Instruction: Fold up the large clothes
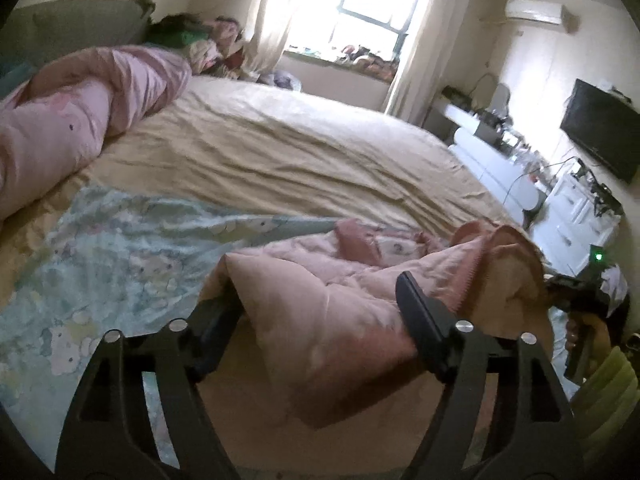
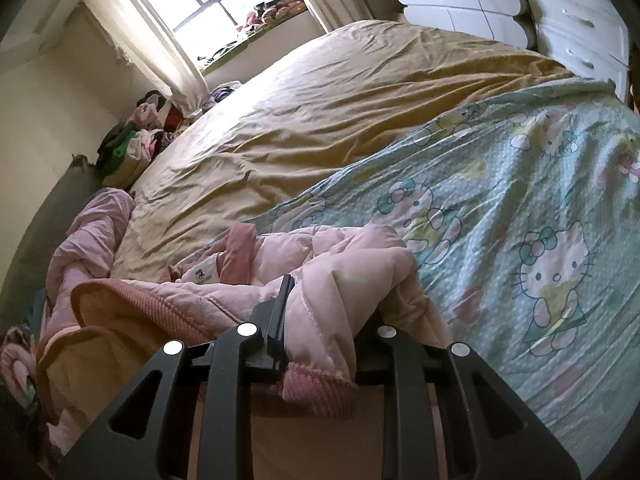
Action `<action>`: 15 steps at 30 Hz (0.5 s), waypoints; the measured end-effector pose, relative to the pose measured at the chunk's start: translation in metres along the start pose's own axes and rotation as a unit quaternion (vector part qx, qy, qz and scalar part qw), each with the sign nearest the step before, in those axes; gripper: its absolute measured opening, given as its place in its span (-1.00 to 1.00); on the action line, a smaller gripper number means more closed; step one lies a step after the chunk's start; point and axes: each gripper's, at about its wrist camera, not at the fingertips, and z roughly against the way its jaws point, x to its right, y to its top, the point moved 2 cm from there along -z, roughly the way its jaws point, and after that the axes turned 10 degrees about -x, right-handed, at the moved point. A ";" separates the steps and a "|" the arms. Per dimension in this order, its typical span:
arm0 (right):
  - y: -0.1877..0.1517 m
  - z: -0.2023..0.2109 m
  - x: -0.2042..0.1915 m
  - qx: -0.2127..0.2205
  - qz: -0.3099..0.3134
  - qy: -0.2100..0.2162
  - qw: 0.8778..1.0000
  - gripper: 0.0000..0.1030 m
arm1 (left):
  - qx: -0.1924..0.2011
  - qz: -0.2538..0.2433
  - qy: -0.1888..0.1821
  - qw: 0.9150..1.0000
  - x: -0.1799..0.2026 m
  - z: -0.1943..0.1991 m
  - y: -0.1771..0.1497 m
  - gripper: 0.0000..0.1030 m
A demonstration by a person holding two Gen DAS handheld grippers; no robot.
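The pink quilted padded jacket (image 1: 344, 300) lies crumpled near the edge of the bed (image 1: 280, 148), on the mint cartoon-print sheet (image 2: 500, 208) that covers this side of the beige bedspread. Its full shape is hard to make out, because folds hide the sleeves and the lower part is cut off behind the tools in both views.

In the left wrist view the left tool (image 1: 316, 296) stands spread wide, with a fold of the jacket between its fingers; the left finger tip is hidden under cloth, and the pads do not appear to press. Only this view shows the person's right hand (image 1: 584, 336), holding the other tool at the right border.

The right wrist view shows the right tool (image 2: 332, 300) clenched on the jacket near its ribbed pink hem. Only here does the cartoon print read clearly.
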 end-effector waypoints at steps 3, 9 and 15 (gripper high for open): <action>0.001 0.001 0.001 -0.004 -0.004 0.006 1.000 -0.57 | 0.002 0.000 0.006 1.000 0.000 0.004 0.001 0.36; 0.004 0.006 0.003 -0.006 -0.019 0.024 1.000 -0.38 | 0.066 -0.015 0.028 0.997 0.003 0.034 -0.002 0.80; 0.008 0.035 -0.005 0.029 -0.012 0.059 0.998 0.40 | 0.062 -0.002 0.061 0.996 -0.011 0.037 -0.007 0.80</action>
